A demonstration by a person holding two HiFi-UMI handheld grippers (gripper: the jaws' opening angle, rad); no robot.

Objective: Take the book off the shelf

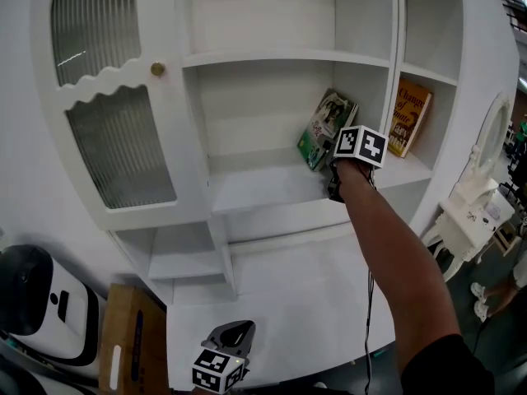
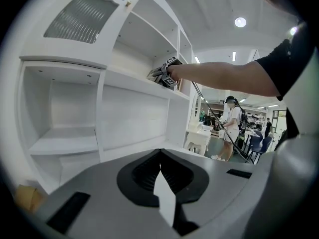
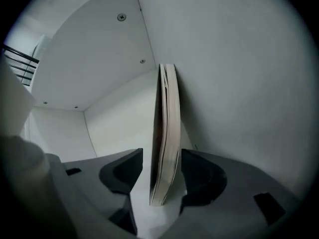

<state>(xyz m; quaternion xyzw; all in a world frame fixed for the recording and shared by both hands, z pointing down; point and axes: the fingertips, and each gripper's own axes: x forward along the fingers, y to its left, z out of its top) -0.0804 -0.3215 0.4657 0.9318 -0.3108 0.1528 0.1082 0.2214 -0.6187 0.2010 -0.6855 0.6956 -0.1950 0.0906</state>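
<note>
On the shelves [image 1: 263,189], two books [image 1: 328,130] [image 1: 409,118]

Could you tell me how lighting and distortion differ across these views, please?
Head view: evenly lit, cabinet lines bowed. Left gripper view: strong fisheye, dark rim, ceiling lamp glaring. Right gripper view: dim and shadowed, book edge sharp between the jaws.

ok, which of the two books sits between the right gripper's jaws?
The green-covered book leaning in the middle compartment; the right gripper straddles its edge, jaws open. The orange book stands one compartment to the right.
</note>
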